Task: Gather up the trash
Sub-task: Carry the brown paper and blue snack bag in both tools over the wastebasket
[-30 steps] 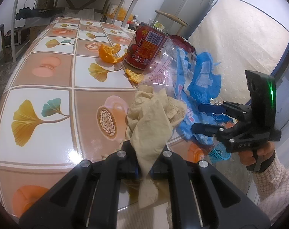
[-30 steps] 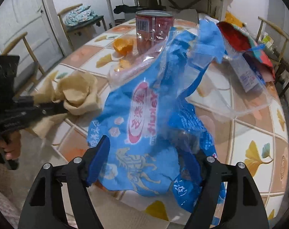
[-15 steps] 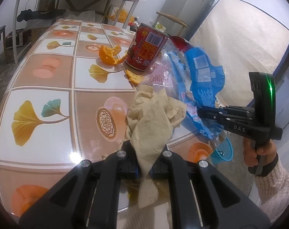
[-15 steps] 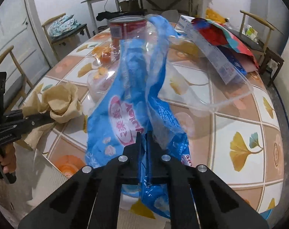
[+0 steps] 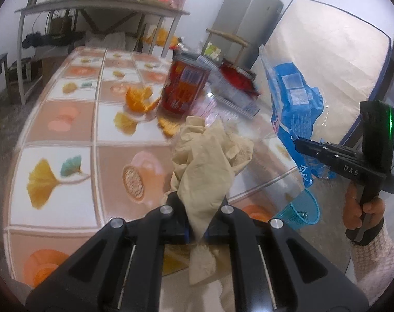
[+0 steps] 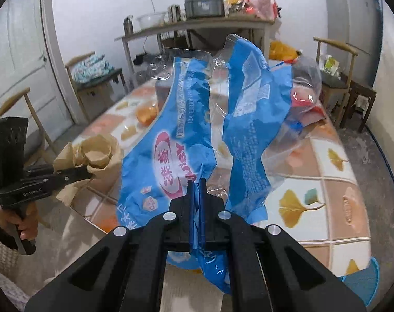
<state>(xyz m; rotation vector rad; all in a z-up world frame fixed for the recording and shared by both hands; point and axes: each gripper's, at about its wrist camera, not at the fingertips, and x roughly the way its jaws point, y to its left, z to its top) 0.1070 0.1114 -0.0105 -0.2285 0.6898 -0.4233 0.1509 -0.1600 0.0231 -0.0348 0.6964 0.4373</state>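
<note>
My left gripper (image 5: 197, 205) is shut on a crumpled tan paper napkin (image 5: 209, 161), which stands up from the jaws above the table's near edge; in the right wrist view the napkin (image 6: 93, 156) shows at the left, held by that gripper (image 6: 89, 174). My right gripper (image 6: 196, 184) is shut on a blue plastic wrapper (image 6: 197, 135), lifted and hanging in front of the camera. In the left wrist view the wrapper (image 5: 293, 104) hangs from the right gripper (image 5: 296, 143) at the right. A red can (image 5: 184, 88) and orange peel (image 5: 141, 98) lie on the table.
The patterned table (image 5: 67, 130) holds more clear and red wrappers (image 5: 233, 83) behind the can. A small blue basket (image 5: 303, 208) stands on the floor below the table's right edge. Chairs, a shelf table and a mattress surround the table.
The right gripper closed on the blue wrapper and lifted it off the table. The left gripper rose a little with the napkin still in it.
</note>
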